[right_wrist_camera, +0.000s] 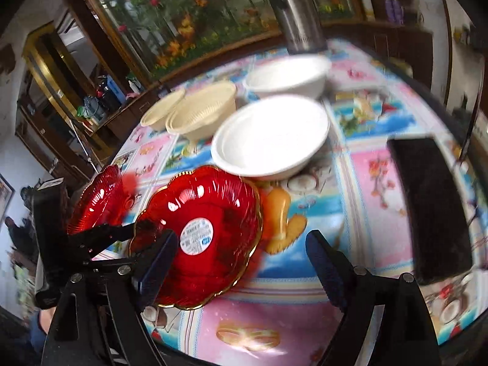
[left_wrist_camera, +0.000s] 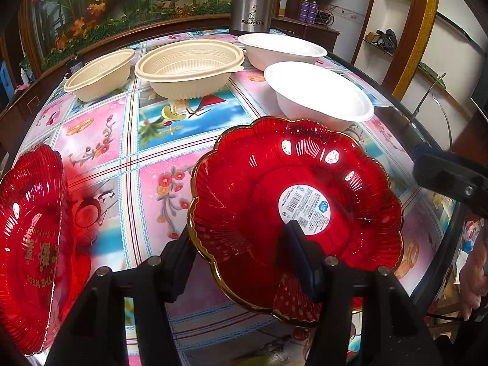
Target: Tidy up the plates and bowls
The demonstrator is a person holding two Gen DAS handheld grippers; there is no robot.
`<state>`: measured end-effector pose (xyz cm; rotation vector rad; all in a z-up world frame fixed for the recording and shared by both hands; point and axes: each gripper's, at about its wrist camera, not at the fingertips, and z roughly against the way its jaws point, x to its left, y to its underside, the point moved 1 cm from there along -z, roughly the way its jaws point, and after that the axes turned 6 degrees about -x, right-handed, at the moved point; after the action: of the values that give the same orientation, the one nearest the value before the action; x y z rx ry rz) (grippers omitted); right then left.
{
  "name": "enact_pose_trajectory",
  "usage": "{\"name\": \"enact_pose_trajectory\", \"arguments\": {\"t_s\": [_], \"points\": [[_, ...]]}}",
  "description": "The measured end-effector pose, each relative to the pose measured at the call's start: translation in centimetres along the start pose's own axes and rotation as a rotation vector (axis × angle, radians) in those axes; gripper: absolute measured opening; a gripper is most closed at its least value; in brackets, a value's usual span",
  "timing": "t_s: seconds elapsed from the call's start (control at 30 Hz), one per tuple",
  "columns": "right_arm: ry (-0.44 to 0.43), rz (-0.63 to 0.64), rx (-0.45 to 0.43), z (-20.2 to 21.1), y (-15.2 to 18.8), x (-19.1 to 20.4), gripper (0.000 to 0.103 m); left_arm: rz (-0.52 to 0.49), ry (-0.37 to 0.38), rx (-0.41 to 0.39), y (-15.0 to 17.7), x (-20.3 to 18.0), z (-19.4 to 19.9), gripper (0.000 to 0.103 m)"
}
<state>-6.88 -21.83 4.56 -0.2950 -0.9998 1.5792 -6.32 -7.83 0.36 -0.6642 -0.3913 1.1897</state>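
Note:
My left gripper [left_wrist_camera: 241, 253] is shut on the near rim of a red scalloped glass plate [left_wrist_camera: 262, 189] with a gold edge and a white label, holding it tilted above the table; the plate also shows in the right wrist view [right_wrist_camera: 219, 213]. A second red plate [left_wrist_camera: 27, 228] lies at the left edge of the table [left_wrist_camera: 100, 140], also seen in the right wrist view [right_wrist_camera: 97, 201]. Two beige bowls [left_wrist_camera: 189, 67] [left_wrist_camera: 100, 73] and two white bowls [left_wrist_camera: 317, 94] [left_wrist_camera: 280, 48] stand at the back. My right gripper [right_wrist_camera: 241, 262] is open and empty, right of the held plate.
A steel thermos [left_wrist_camera: 253, 0] stands at the table's far edge. A dark flat rectangular object [right_wrist_camera: 433, 204] lies on the right side of the table. The tablecloth is patterned pink and blue. Shelves and a wooden-framed painting surround the table.

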Motion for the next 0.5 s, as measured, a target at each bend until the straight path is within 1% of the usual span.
{"name": "enact_pose_trajectory", "arguments": {"t_s": [0.03,0.1,0.13,0.2,0.27,0.37,0.5], "points": [[0.007,0.024,-0.023,0.3,0.1,0.4,0.089,0.000,0.000,0.000,0.0,0.0,0.0,0.057],[0.033,0.069,-0.034,0.4,0.2,1.2,0.089,0.000,0.000,0.000,0.0,0.0,0.0,0.057],[0.016,0.070,-0.032,0.3,0.3,1.3,0.089,0.001,0.001,0.000,0.0,0.0,0.0,0.057],[-0.012,0.027,-0.016,-0.2,0.5,0.9,0.089,0.000,0.000,0.000,0.0,0.0,0.0,0.057],[-0.014,-0.017,0.010,-0.9,0.5,0.0,0.089,-0.001,0.000,0.000,0.0,0.0,0.0,0.057],[0.008,-0.021,0.032,-1.4,0.8,-0.8,0.089,0.000,0.000,0.000,0.0,-0.1,0.0,0.057],[0.024,-0.004,0.066,-1.6,0.8,-0.7,0.088,0.000,-0.002,0.000,0.0,0.0,0.0,0.057]]}}
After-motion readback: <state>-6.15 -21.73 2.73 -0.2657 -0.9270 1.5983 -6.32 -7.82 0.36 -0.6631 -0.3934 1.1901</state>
